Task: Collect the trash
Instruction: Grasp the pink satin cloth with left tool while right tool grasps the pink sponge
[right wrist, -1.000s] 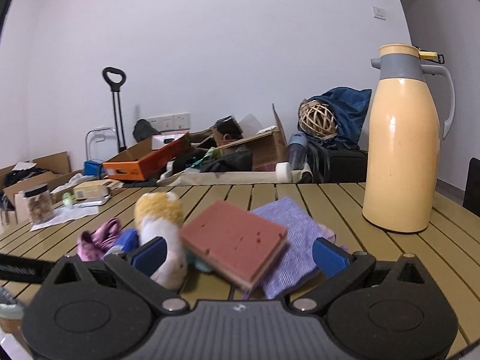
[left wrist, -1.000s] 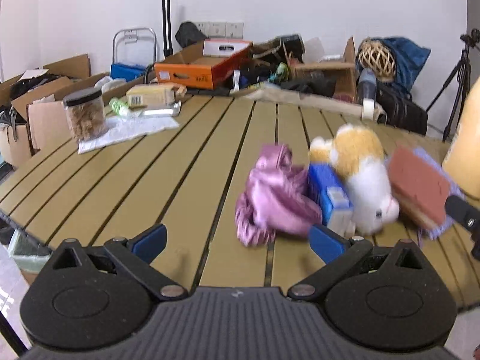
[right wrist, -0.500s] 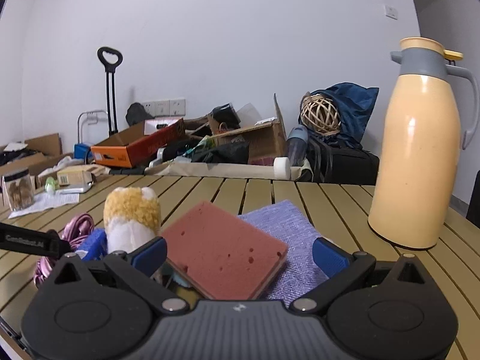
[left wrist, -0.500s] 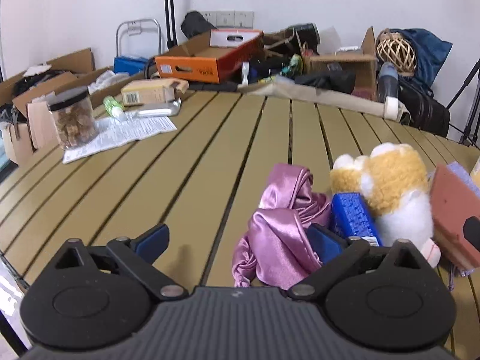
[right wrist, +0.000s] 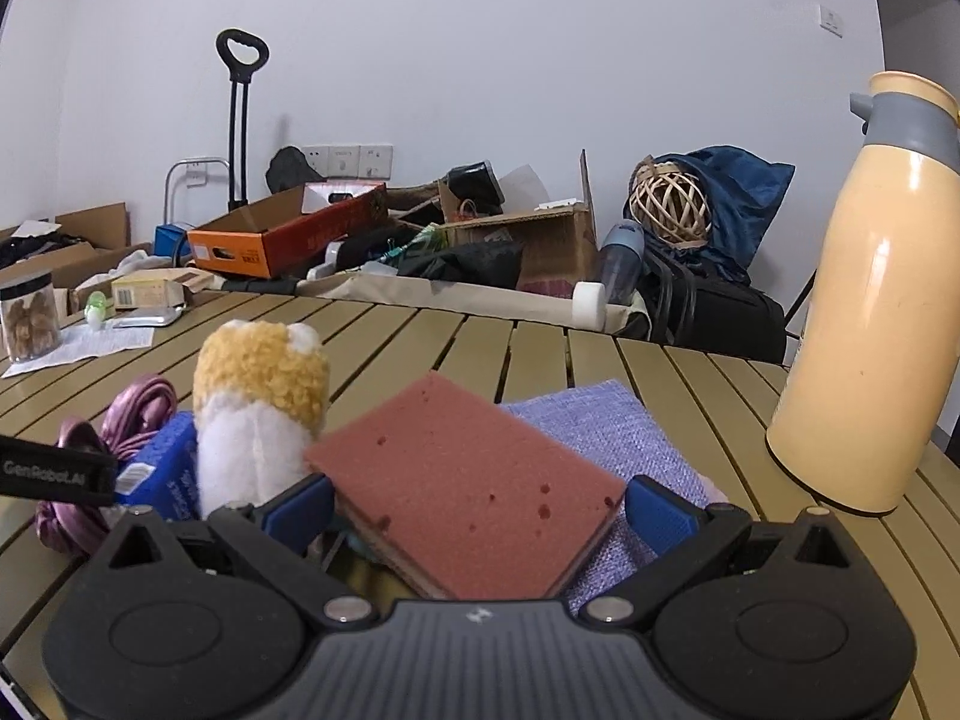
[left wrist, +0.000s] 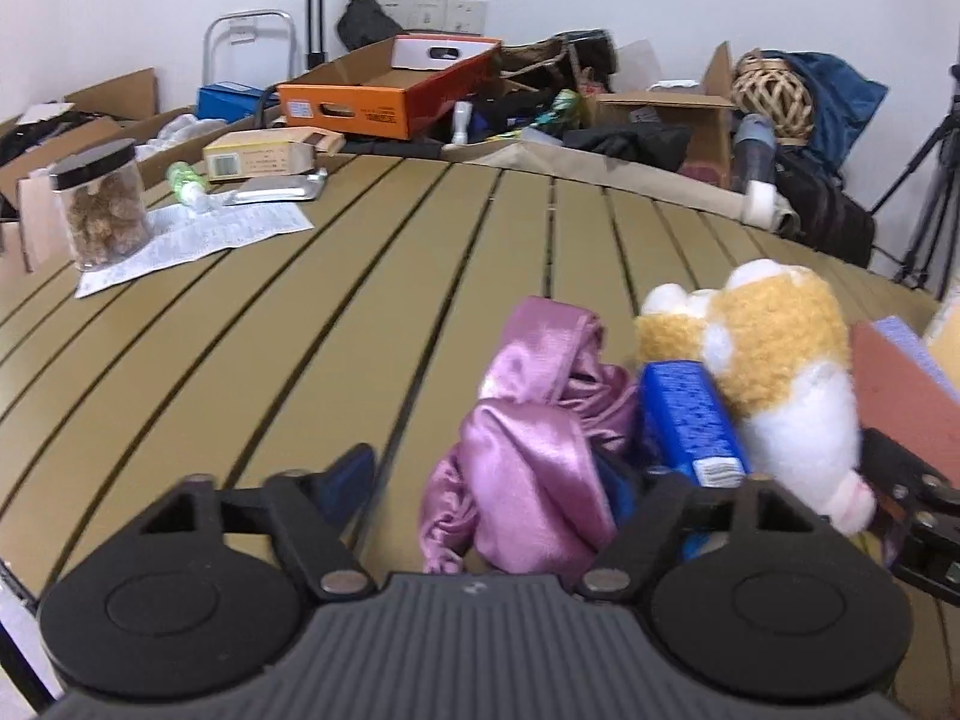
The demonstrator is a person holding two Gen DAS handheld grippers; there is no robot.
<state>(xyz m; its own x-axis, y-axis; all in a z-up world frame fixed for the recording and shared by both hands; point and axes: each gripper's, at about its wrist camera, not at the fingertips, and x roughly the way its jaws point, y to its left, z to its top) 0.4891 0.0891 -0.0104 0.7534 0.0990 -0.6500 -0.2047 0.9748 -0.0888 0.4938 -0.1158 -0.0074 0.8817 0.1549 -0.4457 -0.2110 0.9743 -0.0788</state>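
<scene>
Both grippers have closed in on the pile. Left gripper (left wrist: 486,480) jaws, just narrowing, bracket the pink cloth (left wrist: 528,450) without pressing; right gripper (right wrist: 477,507) jaws spread beside the sponge (right wrist: 462,486).

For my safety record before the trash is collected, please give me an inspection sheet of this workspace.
Surface: slatted table, partly bare.
Job's things: pink cloth, blue packet, plush toy and red sponge over purple cloth, heaped together.
Clutter: jar on paper sheet; yellow flask.
Grippers: left claw open, jaws have just been closing, pink cloth between them; right claw open, red sponge between its fingers.
Cables: nothing seen.
Surroundings: cardboard boxes and tripod beyond the table.
</scene>
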